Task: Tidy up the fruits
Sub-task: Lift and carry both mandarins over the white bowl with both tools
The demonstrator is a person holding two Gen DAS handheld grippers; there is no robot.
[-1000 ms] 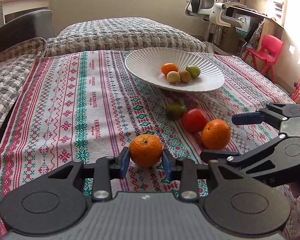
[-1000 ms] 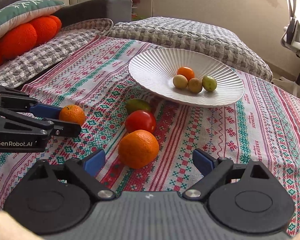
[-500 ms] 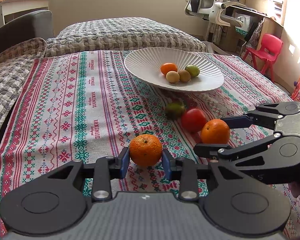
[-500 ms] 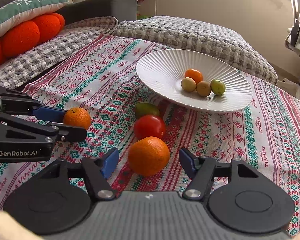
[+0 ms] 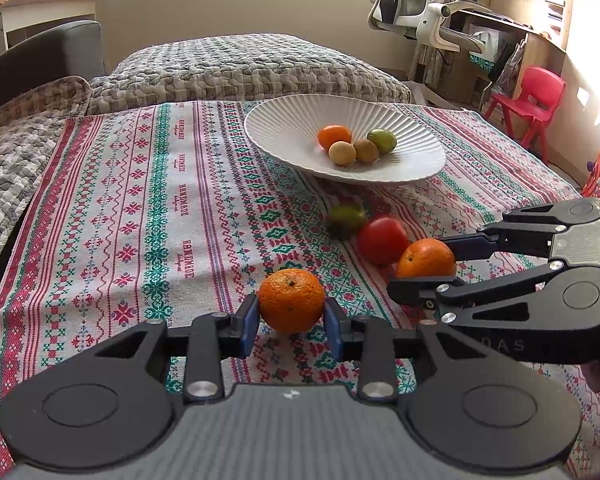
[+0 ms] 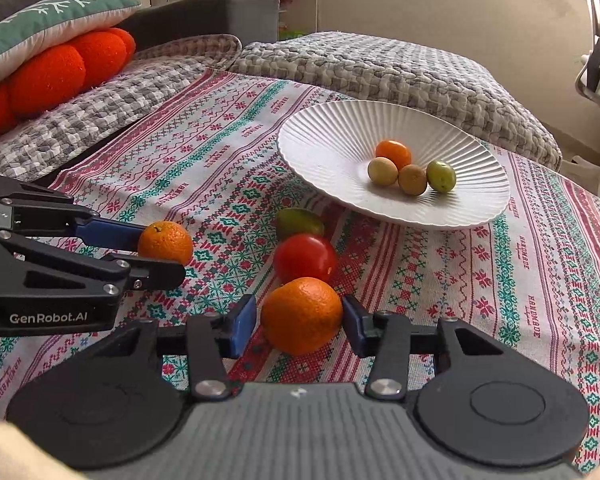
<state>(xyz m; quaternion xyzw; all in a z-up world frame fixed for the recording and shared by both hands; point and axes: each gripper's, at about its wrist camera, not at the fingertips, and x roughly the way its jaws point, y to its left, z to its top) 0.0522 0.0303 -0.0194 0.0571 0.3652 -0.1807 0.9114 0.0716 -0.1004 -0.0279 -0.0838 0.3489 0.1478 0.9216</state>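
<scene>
Left wrist view. Your left hand-held gripper [image 5: 291, 326] sits low over the patterned cloth [image 5: 180, 216] with the small mandarin [image 5: 291, 305] between its blue pads [image 5: 247, 330]. Both pads look to be touching the skin, so read this as a closed grip on the fruit, which rests on the cloth, not lifted. Ahead and slightly to the right stands the ribbed white bowl [image 5: 284, 128], already holding four small fruits. To the right, your right hand-held gripper [image 5: 432, 264] brackets the larger orange [image 5: 426, 258]; a red tomato [image 5: 382, 240] and a green fruit [image 5: 346, 216] lie just beyond it.

Right wrist view. The right hand-held gripper [image 6: 300, 320] has the larger orange [image 6: 302, 314] between its pads. The right pad appears to touch the peel; a thin gap seems to remain at the left pad [image 6: 242, 326], so the jaws are narrowed around the fruit but not seated. The tomato [image 6: 305, 258] sits just ahead, very close to the orange. The bowl [image 6: 320, 140] is ahead and to the right.

Note for the step: finish closing the right side until both pads bear on the widest part of the orange, then raise both straight up before heading to the bowl. Judgement: a sideways pull could nudge the tomato and send it rolling. Set each down on bare bowl surface, beside the cluster.
</scene>
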